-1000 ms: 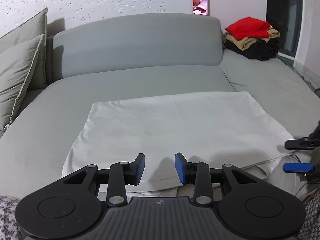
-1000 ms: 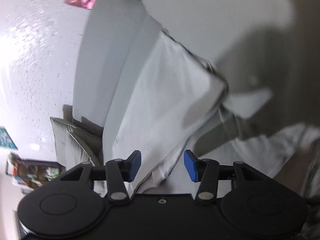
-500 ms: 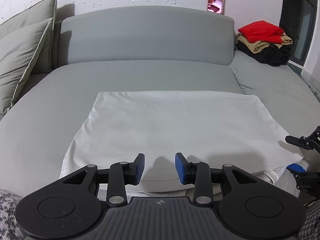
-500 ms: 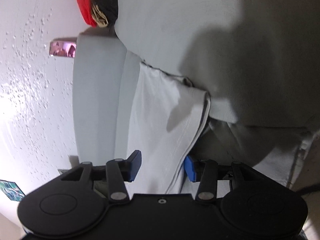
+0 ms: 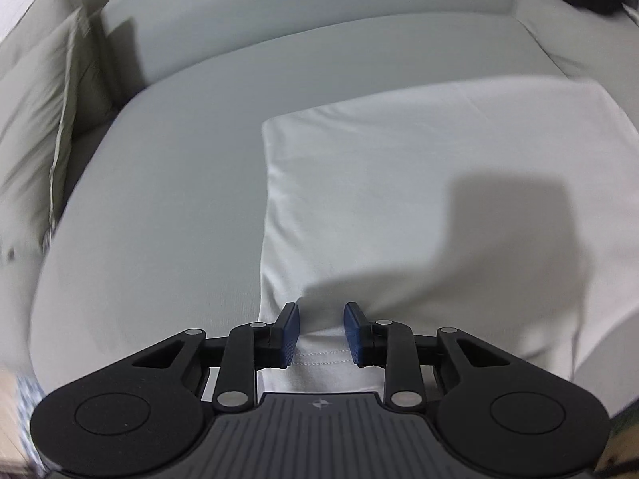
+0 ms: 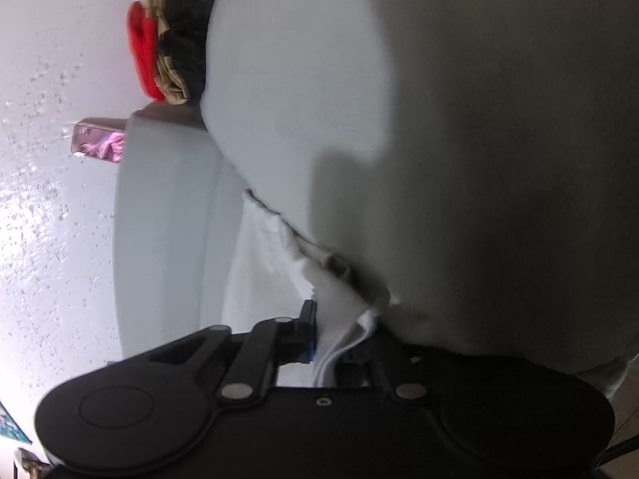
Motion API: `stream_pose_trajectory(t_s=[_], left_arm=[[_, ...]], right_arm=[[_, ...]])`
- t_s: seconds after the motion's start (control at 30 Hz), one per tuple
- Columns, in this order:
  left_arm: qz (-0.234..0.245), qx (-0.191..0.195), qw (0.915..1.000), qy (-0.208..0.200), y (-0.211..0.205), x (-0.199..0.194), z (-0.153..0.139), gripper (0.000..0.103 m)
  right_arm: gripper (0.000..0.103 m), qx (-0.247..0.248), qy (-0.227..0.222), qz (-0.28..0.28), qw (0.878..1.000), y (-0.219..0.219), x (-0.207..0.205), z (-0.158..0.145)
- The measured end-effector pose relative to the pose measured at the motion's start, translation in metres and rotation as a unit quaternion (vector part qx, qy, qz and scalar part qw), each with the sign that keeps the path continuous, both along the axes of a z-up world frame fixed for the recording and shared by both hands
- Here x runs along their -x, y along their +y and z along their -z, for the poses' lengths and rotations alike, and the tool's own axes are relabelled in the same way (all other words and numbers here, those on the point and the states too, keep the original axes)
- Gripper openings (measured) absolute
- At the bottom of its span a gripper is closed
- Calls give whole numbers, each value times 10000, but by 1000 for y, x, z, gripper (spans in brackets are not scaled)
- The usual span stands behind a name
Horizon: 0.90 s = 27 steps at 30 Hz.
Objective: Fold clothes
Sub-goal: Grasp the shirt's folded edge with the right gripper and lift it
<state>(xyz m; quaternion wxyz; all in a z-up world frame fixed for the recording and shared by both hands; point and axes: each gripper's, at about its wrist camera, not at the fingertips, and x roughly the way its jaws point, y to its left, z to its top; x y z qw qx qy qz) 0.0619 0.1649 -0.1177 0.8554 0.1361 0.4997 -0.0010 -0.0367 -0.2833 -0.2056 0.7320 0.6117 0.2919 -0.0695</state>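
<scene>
1. The left claw point(image 5: 321, 329) is released: its two blue-padded fingers point(image 5: 289, 329) stand apart, and the stitched hem of the white folded cotton garment point(image 5: 439, 199) lies between them, but they do not press it.
2. The garment is spread flat on the grey fabric sofa point(image 5: 159, 199). It stretches ahead of the left claw and to its right; its left edge runs straight forward from the left finger.
3. The pale grey cushions point(image 5: 36, 119) lean at the far left of the left claw, blurred.
4. The right claw point(image 6: 333, 335) is clenched on the white garment point(image 6: 259, 263): several folded layers of the edge are squeezed between its fingers. Only the left finger point(image 6: 307, 331) is clear; the right one is hidden under the cloth.
5. In the right wrist view the sofa seat point(image 6: 439, 119) fills the space ahead and to the right.
6. A pile of red, tan and black clothes point(image 6: 167, 44) sits far ahead to the left of the right claw, and a pink phone point(image 6: 100, 145) stands nearer, above the sofa back.
</scene>
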Motion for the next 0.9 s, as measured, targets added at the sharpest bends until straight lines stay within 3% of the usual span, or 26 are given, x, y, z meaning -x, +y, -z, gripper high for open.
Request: stream_pose_trajectory(t_s=[0.07, 0.17, 0.3, 0.37, 0.5, 0.6, 0.7, 0.9], left_arm=[[68, 138, 9998, -161, 7, 7, -6, 32], [-350, 668, 9953, -614, 30, 21, -21, 36], [-1151, 1190, 9758, -1429, 64, 43, -44, 36], [-1482, 1224, 9655, -1754, 76, 51, -52, 37], [-2021, 1465, 9475, -1996, 98, 56, -57, 36], [-2161, 1852, 9389, -1938, 111, 54, -55, 36], [-2091, 1984, 9389, -1878, 114, 53, -56, 36], [-1995, 1681, 9478, -1831, 110, 51, -50, 36]], right_arm=[[3, 368, 104, -90, 9992, 6, -4, -11], [3, 1181, 289, -285, 9922, 18, -15, -36], [3, 2609, 175, -532, 9637, 52, -29, -83], [3, 3408, -51, -748, 9372, 79, -38, -109], [3, 4751, -672, -1376, 8665, 147, -54, -157], [3, 5281, -1187, -1900, 8191, 206, -61, -179], [3, 5520, -1593, -2502, 7793, 265, -69, -183], [3, 5629, -1404, -4104, 7036, 362, -88, -117]])
